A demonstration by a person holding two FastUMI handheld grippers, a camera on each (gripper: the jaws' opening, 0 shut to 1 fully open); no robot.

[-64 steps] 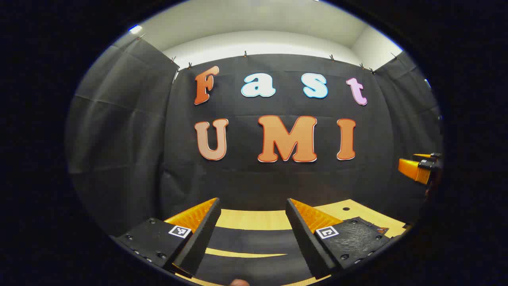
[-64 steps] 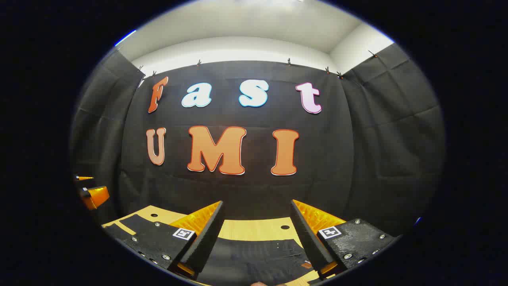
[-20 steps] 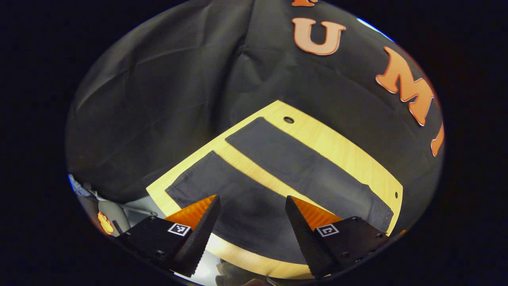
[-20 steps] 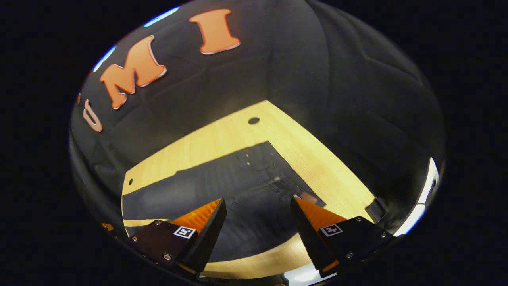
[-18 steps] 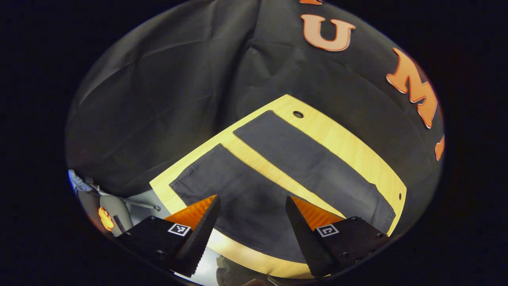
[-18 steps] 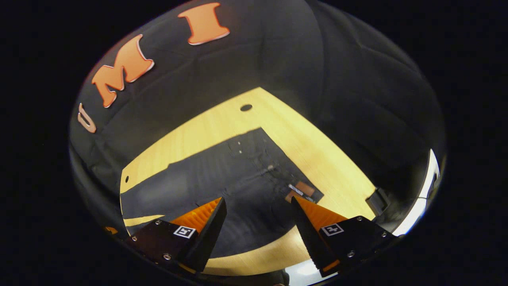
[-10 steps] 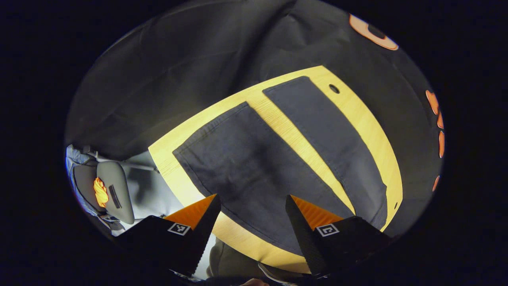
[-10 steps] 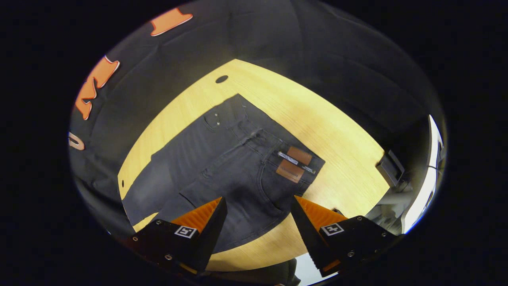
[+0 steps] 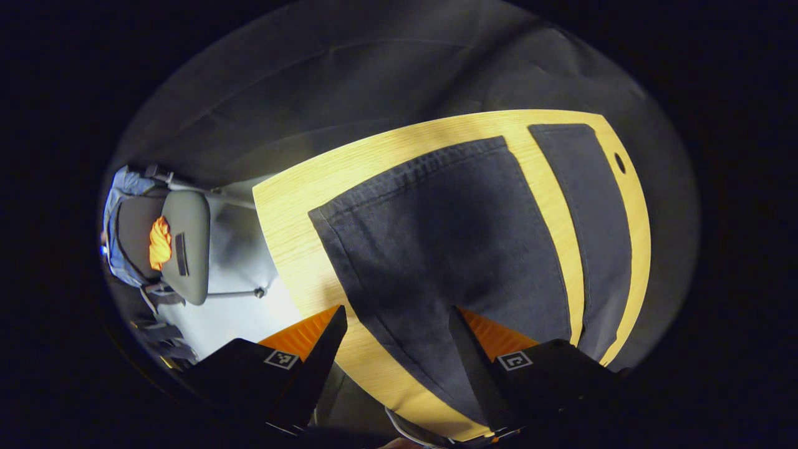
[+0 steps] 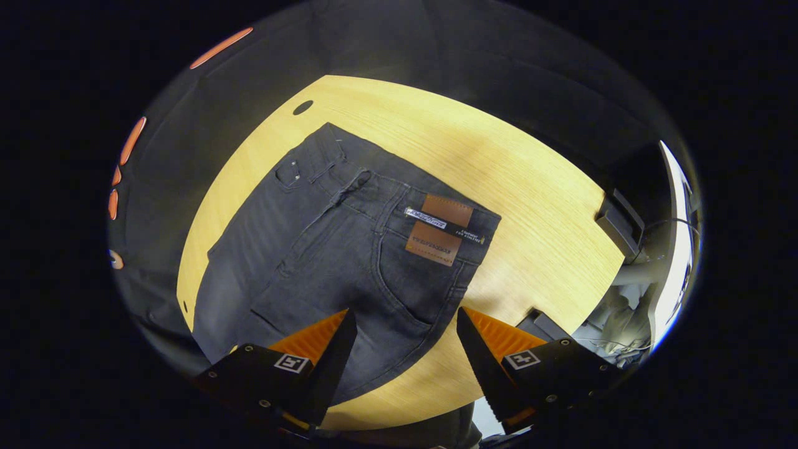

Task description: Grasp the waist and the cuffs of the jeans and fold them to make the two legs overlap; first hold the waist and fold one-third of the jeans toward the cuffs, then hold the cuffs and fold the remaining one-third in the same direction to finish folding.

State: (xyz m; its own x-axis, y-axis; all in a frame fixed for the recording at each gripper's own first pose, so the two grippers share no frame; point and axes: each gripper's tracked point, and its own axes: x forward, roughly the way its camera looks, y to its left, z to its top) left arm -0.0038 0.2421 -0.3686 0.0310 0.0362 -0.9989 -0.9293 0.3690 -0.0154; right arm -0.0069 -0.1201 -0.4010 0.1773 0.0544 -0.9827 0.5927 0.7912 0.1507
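Jeans flat on tabletop, legs apart; left gripper and right gripper fingers wide, empty (risk: pinching one denim layer only, skewing the fold).

Both cameras are looking down from above the table: the left gripper view is facing its cuff end, the right gripper view its waist end, sharing the jeans.
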